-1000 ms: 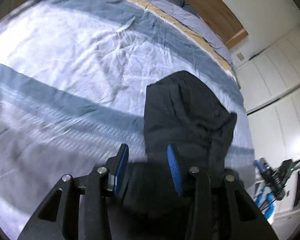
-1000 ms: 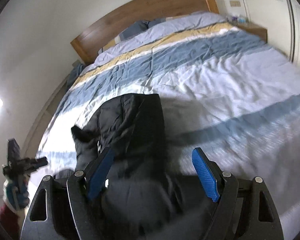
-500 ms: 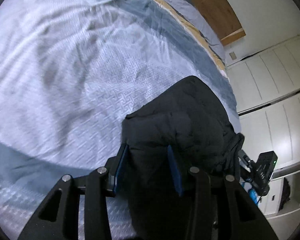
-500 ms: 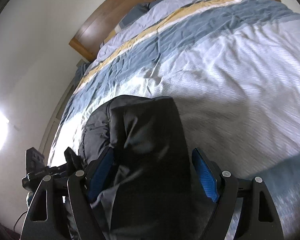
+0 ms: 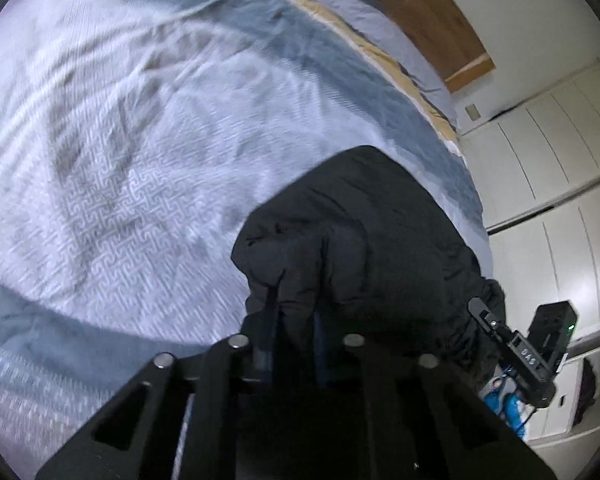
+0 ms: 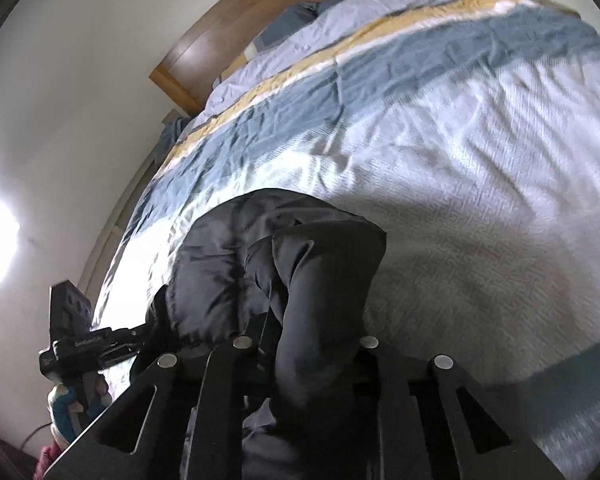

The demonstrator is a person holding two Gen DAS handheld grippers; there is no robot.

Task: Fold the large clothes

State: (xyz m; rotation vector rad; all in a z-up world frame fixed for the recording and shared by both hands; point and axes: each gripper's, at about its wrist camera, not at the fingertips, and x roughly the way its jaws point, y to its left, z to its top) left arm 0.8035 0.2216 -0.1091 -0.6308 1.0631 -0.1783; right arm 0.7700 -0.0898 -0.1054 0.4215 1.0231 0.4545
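On the bed, across its blue, white and yellow striped cover, I find the black padded jacket lying near the edge, bunched into a dark mound. My left tongs have just been closing and now pinch a ridge of jacket fabric between their pads. My right tongs have likewise just been closing; a thick fold of the same jacket stands clamped between them. From the left wrist view I see the right tool at the jacket's far side, and a blue-gloved hand below it. A wooden headboard stands at the far end of the bed.
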